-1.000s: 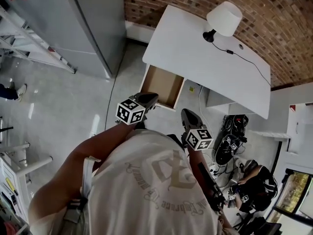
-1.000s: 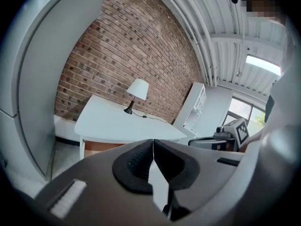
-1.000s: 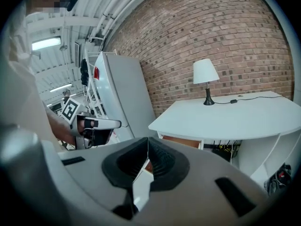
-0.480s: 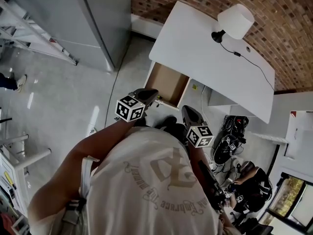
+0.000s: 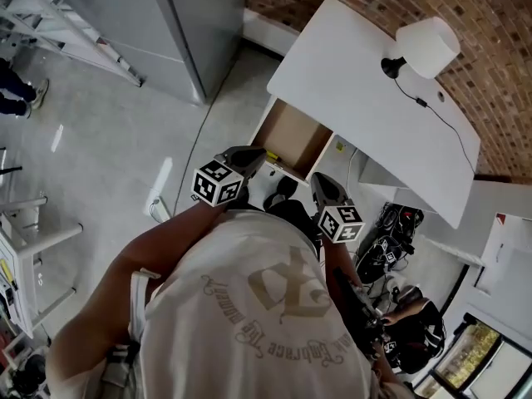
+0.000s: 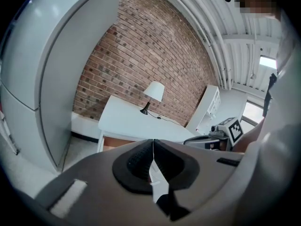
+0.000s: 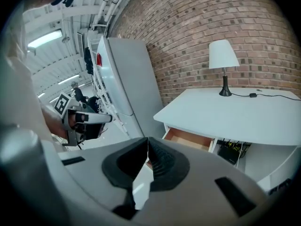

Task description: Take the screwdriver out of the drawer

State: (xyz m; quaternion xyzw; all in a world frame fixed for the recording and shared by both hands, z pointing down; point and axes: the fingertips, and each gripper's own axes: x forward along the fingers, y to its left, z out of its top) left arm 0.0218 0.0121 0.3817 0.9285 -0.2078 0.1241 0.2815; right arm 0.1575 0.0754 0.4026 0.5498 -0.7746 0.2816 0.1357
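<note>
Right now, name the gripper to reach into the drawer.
Right, narrowly: the right gripper looks into the open drawer; the left gripper sees only its edge. Both are shut and hold nothing.

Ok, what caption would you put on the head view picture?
The left gripper and right gripper held before the desk's open drawer; lamp on top.
</note>
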